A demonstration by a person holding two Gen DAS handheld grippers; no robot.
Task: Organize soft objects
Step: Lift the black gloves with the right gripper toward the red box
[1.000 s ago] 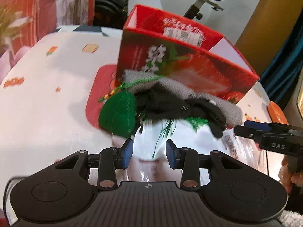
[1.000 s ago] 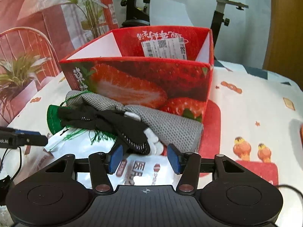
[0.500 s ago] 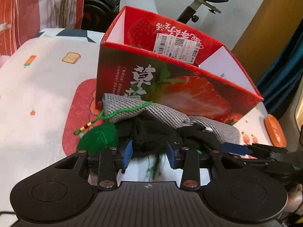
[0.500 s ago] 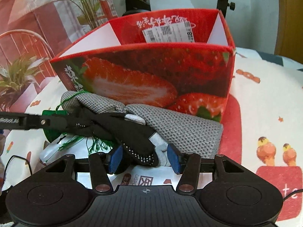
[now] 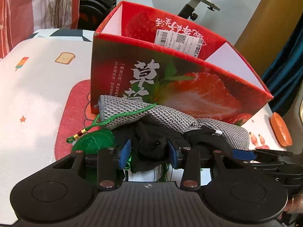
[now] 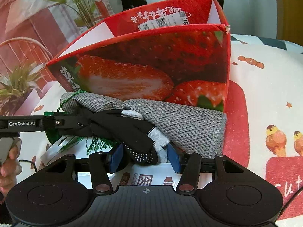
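A pile of soft things lies against the front of an open red strawberry box. It holds a grey knitted cloth, a black glove with white fingertips, black fabric and a green pouch with a cord. My left gripper is open, its blue pads on either side of the black fabric. My right gripper is open too, straddling the glove's dotted fingers. In the right wrist view the left gripper reaches in from the left edge.
A white printed plastic packet lies under the pile. The table has a white cloth with cartoon prints. An orange object sits at the table's right edge. An exercise bike and potted plants stand behind the table.
Both grippers have come forward and down onto the pile. The black fabric and the glove now sit between their fingers, where before the pads were short of them. Jaw widths look unchanged.
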